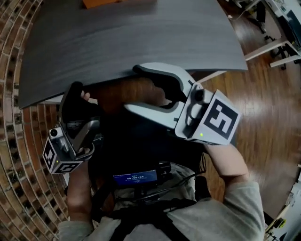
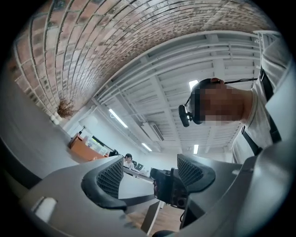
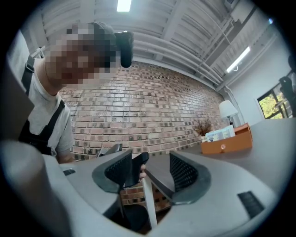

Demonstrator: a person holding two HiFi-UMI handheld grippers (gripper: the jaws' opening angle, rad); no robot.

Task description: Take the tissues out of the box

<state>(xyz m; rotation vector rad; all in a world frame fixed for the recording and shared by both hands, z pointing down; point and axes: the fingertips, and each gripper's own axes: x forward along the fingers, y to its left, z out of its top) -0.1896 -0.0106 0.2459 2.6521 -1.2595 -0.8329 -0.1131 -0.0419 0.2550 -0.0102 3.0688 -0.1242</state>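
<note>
The orange box (image 3: 226,139) stands far off on the grey table, with pale tissue packs sticking out of its top. In the head view only a corner of the box (image 1: 101,3) shows at the table's far edge. My right gripper (image 1: 131,89) hangs in front of my body, short of the table's near edge, jaws open and empty. My left gripper (image 1: 75,101) is held low at the left, near the table edge. In its own view the left gripper (image 2: 150,173) is open with nothing in it. The right gripper (image 3: 150,171) looks sideways past the left one, and nothing lies between its jaws.
The dark grey table (image 1: 141,37) stretches ahead, with a brick wall (image 1: 19,141) along its left. A white lamp (image 3: 227,110) and a dried plant (image 3: 202,126) stand beyond the box. Wooden floor (image 1: 263,117) and other desks lie to the right.
</note>
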